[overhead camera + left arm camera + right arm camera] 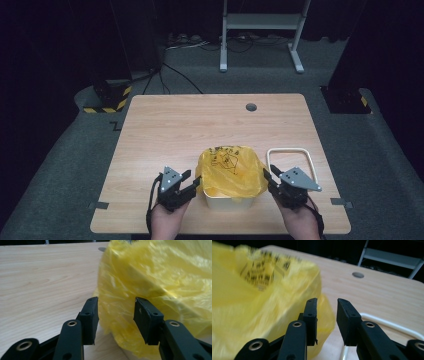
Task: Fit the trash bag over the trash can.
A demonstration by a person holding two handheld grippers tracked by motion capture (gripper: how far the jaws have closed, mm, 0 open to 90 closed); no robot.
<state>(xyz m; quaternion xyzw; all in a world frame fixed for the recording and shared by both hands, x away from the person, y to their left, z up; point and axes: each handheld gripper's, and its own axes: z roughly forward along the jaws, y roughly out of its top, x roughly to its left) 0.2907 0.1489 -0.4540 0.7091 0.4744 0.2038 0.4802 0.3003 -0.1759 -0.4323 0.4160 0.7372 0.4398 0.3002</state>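
A yellow plastic bag (231, 167) with black print lines a small white bin (227, 202) near the table's front edge. My left gripper (192, 179) sits just left of the bin, jaws apart. In the left gripper view the bag (155, 272) bulges right in front of that gripper (116, 307), and the pads do not press on it. My right gripper (268, 179) sits just right of the bin, also open. In the right gripper view the bag (257, 297) lies to the left of this gripper (327, 306), with nothing between the jaws.
A white rounded rectangular frame (290, 149) lies flat on the wooden table (200, 125), right of the bin, and in the right gripper view the frame (392, 326) runs under the right jaw. A cable hole (251, 107) is at the back. A white stand (260, 22) is on the floor beyond.
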